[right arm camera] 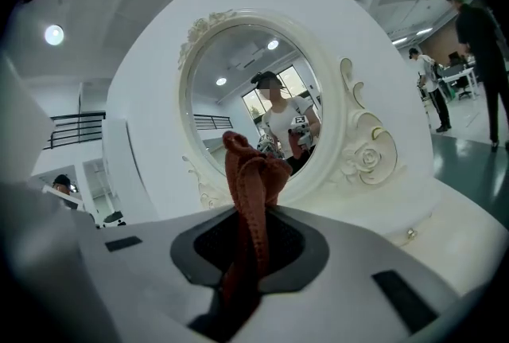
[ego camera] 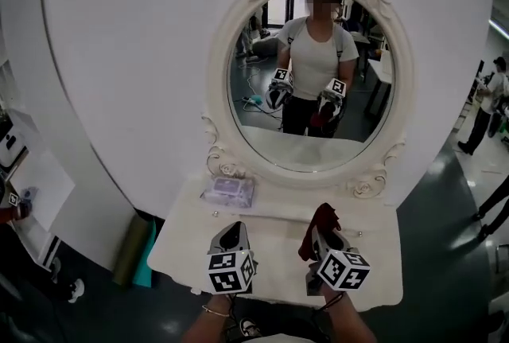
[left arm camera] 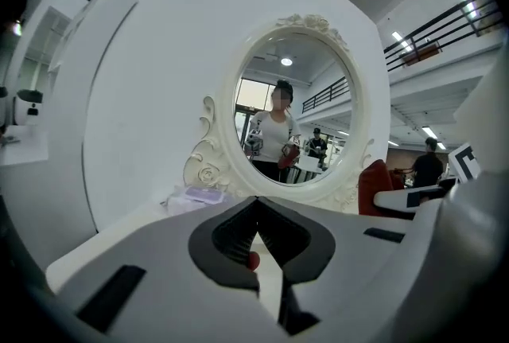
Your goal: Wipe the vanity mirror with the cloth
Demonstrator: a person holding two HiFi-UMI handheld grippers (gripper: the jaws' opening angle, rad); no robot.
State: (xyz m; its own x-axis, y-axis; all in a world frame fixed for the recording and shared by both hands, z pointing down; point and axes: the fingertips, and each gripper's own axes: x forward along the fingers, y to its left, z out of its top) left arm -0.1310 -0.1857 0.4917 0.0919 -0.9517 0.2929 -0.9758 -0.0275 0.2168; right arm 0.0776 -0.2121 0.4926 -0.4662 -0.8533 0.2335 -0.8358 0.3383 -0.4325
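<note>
Left claw point(ego camera: 231, 236): jaws pressed together, nothing between them. Only the left gripper view confirms that. Pale purple packet point(ego camera: 228, 192) lies on the desk point(ego camera: 187, 242) just ahead of it; the right gripper view doesn't catch the packet. Vanity mirror point(ego camera: 310, 79) stands upright beyond both claws, apart from them. Right claw point(ego camera: 324, 236) pinches the dark red cloth point(ego camera: 321, 224), which is bunched, sticking up past the tips and clear of the glass. Count: two claws, one cloth, one mirror, one packet.
</note>
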